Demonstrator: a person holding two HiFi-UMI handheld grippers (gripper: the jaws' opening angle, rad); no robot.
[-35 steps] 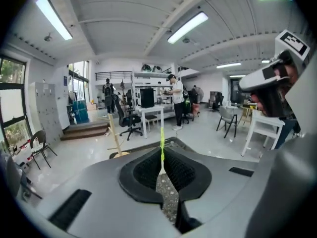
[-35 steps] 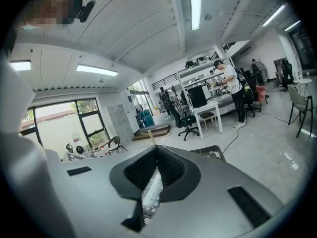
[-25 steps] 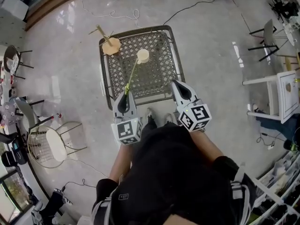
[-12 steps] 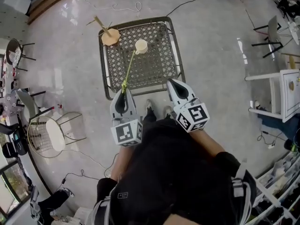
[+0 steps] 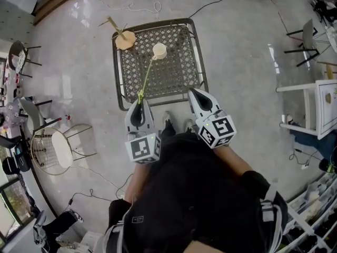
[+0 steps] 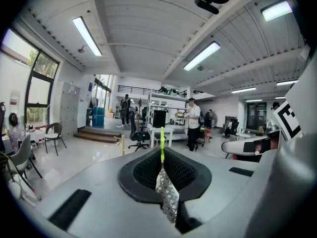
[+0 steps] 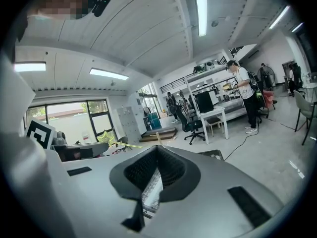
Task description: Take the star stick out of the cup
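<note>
While the stick's far end sits in the cup, tipping hazard: the star stick (image 5: pixel 147 77) leans from the cup (image 5: pixel 159 50), upper centre of the frame, down to the left gripper (image 5: pixel 140 104). A low or sideways pull would likely lever the light cup over or drag it across the mesh table (image 5: pixel 196 46).
Slip hazard: the hold is at the star end of a thin stick, so a jerk could twist it out of the pads.
Rim hazard: lowering before the tip clears the rim would catch the cup.
Left fingers: closed to a narrow slit and clamped on the green stick, which rises between them in the left gripper view.
Right fingers: the right gripper (image 5: pixel 194 92), lower centre, has its jaws together, holding and touching nothing.
Stick position: partly in the cup, not yet withdrawn.
</note>
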